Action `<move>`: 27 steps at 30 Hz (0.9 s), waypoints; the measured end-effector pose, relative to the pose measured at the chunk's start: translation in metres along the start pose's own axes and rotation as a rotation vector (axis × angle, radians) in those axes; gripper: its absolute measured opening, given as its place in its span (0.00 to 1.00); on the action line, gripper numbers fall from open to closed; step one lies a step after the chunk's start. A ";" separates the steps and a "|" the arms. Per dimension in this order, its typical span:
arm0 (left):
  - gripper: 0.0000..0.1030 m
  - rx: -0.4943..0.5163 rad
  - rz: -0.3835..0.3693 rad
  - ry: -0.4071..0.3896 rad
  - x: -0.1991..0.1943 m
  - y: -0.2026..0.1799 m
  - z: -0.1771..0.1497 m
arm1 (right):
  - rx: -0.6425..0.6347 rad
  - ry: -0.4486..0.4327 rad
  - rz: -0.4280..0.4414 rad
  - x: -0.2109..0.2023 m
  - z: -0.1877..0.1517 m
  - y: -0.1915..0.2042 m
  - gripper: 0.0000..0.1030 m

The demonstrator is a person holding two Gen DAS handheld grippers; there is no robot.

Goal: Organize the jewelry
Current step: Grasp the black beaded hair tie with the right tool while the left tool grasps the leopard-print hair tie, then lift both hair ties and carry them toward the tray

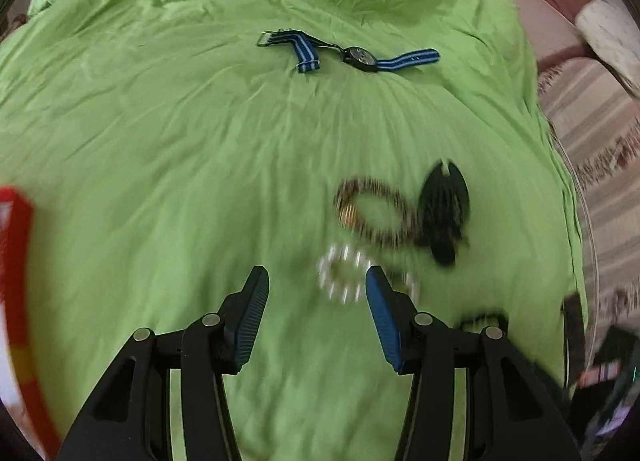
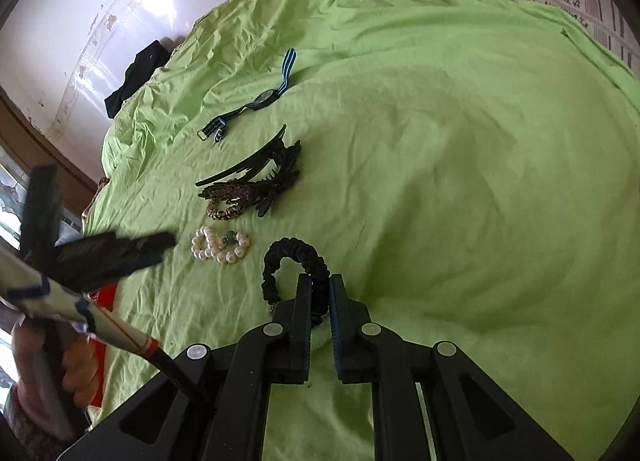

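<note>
From the left wrist, the left claw (image 1: pixel 316 281) hangs released over the green sheet (image 1: pixel 160 161), fingers spread wide. The pearl bracelet (image 1: pixel 348 273) lies at one o'clock, touching its right fingertip; the gold chain bracelet (image 1: pixel 372 213) and black hair clip (image 1: pixel 442 209) lie just beyond, the striped watch (image 1: pixel 360 57) far at twelve, long axis crosswise.

From the right wrist, the right claw (image 2: pixel 320 281) is clenched on the black scrunchie (image 2: pixel 296 257), whose loop arcs toward eleven. The pearl bracelet (image 2: pixel 220 247) sits at ten o'clock, nearer the left claw (image 2: pixel 132 249), which reaches in level from nine.
</note>
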State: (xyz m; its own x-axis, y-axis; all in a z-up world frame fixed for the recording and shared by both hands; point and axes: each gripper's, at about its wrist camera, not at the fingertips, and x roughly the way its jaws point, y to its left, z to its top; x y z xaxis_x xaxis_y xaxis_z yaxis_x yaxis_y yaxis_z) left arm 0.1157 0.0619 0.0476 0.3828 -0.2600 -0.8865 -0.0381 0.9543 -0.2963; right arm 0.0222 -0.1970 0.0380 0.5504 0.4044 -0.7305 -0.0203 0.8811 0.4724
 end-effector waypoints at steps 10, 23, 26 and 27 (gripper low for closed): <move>0.12 0.087 0.079 0.004 0.045 -0.029 0.022 | -0.009 0.019 0.016 0.009 0.006 -0.002 0.11; 0.12 0.125 -0.003 -0.125 -0.091 -0.024 -0.039 | -0.064 -0.079 -0.008 -0.010 -0.001 0.010 0.09; 0.12 0.087 -0.043 -0.174 -0.140 -0.004 -0.059 | -0.048 -0.089 -0.030 -0.016 -0.008 0.012 0.09; 0.12 0.077 -0.046 -0.187 -0.151 0.002 -0.063 | -0.048 -0.090 -0.038 -0.019 -0.010 0.014 0.09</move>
State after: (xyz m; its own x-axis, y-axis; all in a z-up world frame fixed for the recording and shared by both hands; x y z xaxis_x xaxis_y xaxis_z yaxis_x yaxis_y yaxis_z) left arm -0.0005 0.0933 0.1580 0.5477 -0.2781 -0.7891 0.0511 0.9525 -0.3003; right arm 0.0029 -0.1898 0.0540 0.6238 0.3486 -0.6995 -0.0369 0.9071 0.4192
